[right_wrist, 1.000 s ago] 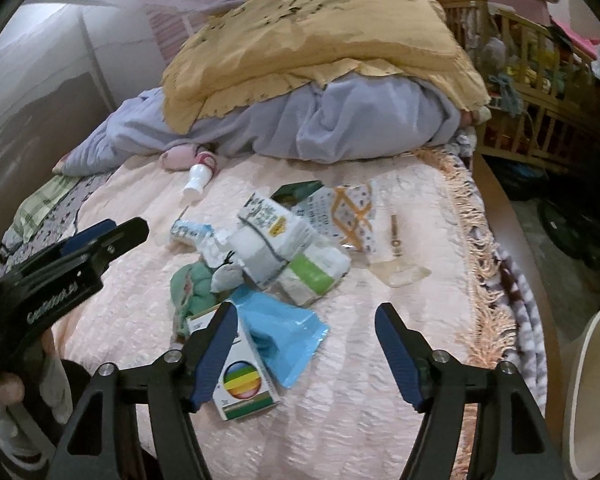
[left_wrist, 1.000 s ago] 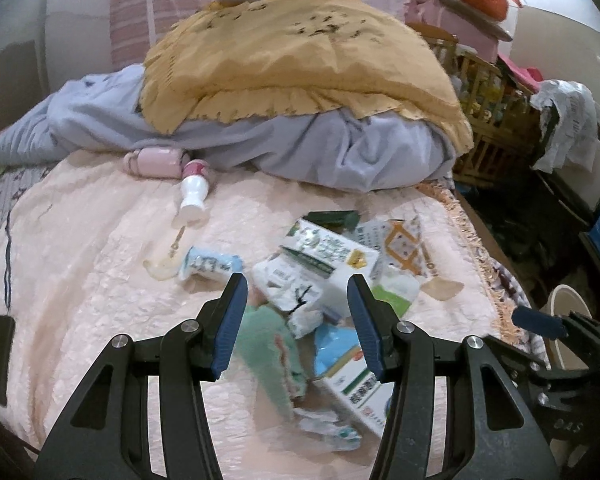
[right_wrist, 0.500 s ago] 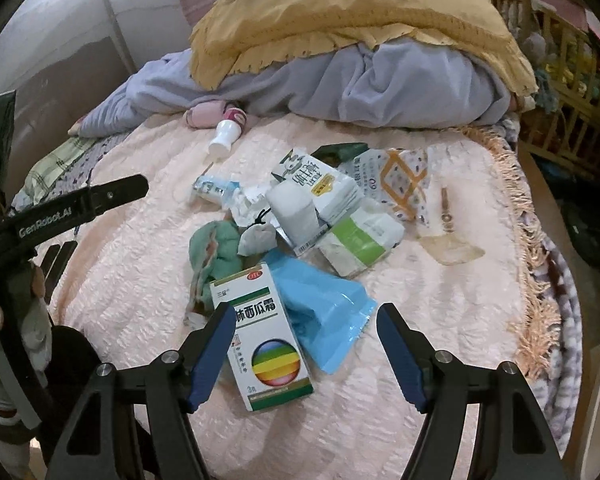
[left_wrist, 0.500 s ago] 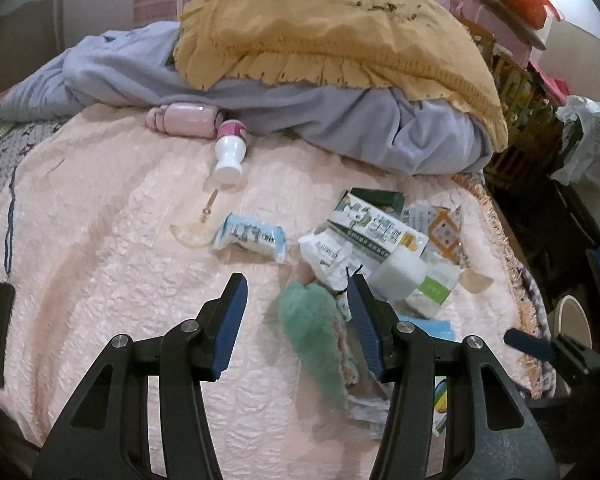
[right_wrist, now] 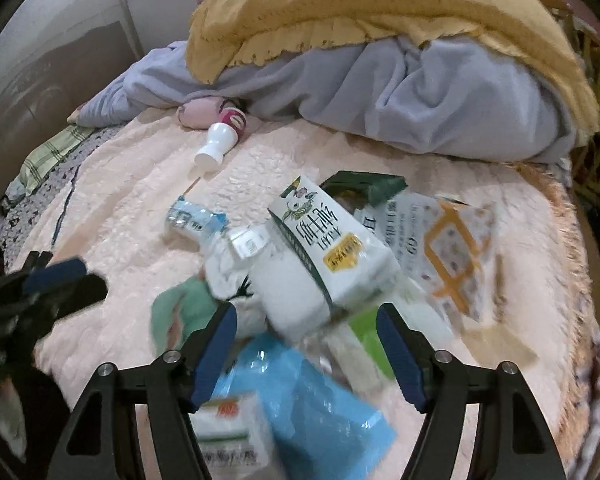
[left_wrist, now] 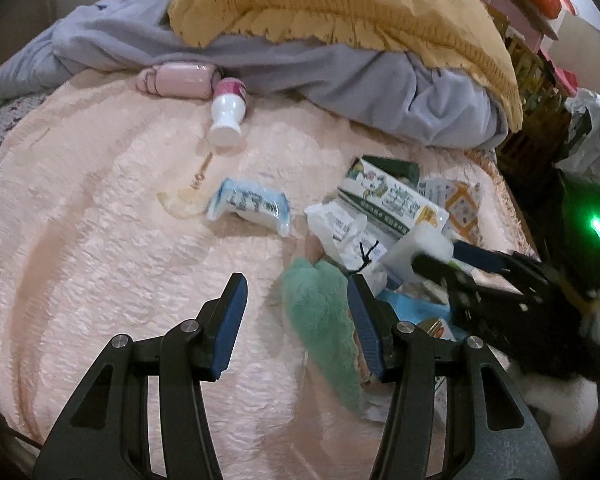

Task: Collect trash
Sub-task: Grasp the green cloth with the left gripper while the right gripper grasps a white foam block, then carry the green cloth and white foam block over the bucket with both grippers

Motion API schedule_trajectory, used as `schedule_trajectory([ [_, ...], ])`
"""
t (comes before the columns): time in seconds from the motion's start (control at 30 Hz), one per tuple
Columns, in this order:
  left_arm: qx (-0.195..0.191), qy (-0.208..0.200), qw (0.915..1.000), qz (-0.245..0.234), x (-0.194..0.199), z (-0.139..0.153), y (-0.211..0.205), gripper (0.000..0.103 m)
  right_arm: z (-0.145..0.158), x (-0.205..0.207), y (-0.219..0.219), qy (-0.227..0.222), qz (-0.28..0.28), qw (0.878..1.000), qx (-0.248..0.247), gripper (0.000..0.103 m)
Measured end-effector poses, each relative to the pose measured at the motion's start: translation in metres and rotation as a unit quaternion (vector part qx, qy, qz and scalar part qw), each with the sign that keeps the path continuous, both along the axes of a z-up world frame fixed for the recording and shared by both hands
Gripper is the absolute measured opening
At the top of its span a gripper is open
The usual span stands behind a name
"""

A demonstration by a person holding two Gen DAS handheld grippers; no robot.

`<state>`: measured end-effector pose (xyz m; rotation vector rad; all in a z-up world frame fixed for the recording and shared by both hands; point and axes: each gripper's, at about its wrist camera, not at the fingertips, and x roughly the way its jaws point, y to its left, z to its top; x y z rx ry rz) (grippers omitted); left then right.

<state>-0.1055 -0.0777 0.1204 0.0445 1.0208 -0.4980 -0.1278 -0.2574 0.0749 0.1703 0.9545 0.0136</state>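
Inspecting scene: litter heaped on a pink quilted bedspread, both grippers over it.
Left gripper: jaws part open, pads gripping nothing. A green fuzzy cloth lies between them, close against the right-hand pad; whether it touches cannot be told.
Right gripper: jaws closing, with a gap visible on either side. The lower end of the milk carton and a blue plastic packet sit between the pads; neither pad is seen pressing on them.
Trash pile: white-and-green milk carton on top, crumpled white wrapper just beside it, an orange-patterned bag to the right, a green-and-white box under the carton, a medicine box at the lower edge, blurred.
Outlying trash: a blue-and-white wrapper left of the pile, apart from it; a small clear packet beside that.
Bottle: white bottle with pink label lying on its side near the bedding.
Bedding: grey quilt with a yellow blanket on top, beyond the pile.
Image quality: right wrist view blurred.
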Motion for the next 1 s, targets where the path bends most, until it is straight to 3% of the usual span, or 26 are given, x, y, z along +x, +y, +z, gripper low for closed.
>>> schedule_trajectory([
  [0.03, -0.001, 0.005, 1.0, -0.003, 0.001, -0.003, -0.002, 0.051, -0.004, 0.004, -0.001, 0.005, 0.005, 1.0, 0.013, 0.026],
  [0.37, 0.015, 0.078, 0.9965, -0.027, 0.006, -0.056, -0.029, 0.05, 0.039, -0.04, -0.02, -0.056, -0.004, 0.997, 0.051, 0.025],
  [0.47, 0.021, 0.078, 0.9965, -0.025, 0.006, -0.064, -0.031, 0.05, 0.045, -0.051, -0.021, -0.064, -0.001, 0.997, 0.053, 0.025],
  [0.5, 0.013, 0.081, 0.9964, -0.023, 0.008, -0.065, -0.029, 0.045, 0.045, -0.055, -0.021, -0.064, 0.0, 0.997, 0.052, 0.025],
  [0.57, -0.003, 0.086, 0.9961, -0.02, 0.01, -0.06, -0.023, 0.037, 0.044, -0.06, -0.021, -0.063, -0.001, 0.997, 0.051, 0.025],
  [0.6, -0.007, 0.082, 0.9965, -0.017, 0.01, -0.056, -0.021, 0.02, 0.044, -0.062, -0.021, -0.062, -0.002, 0.997, 0.052, 0.025],
  [0.63, -0.008, 0.078, 0.9968, -0.014, 0.01, -0.051, -0.018, 0.017, 0.044, -0.064, -0.021, -0.062, -0.003, 0.997, 0.053, 0.025],
  [1.0, -0.055, 0.024, 0.9976, -0.034, -0.008, 0.009, -0.011, 0.013, 0.059, -0.098, -0.025, -0.078, -0.014, 0.996, 0.047, 0.025],
])
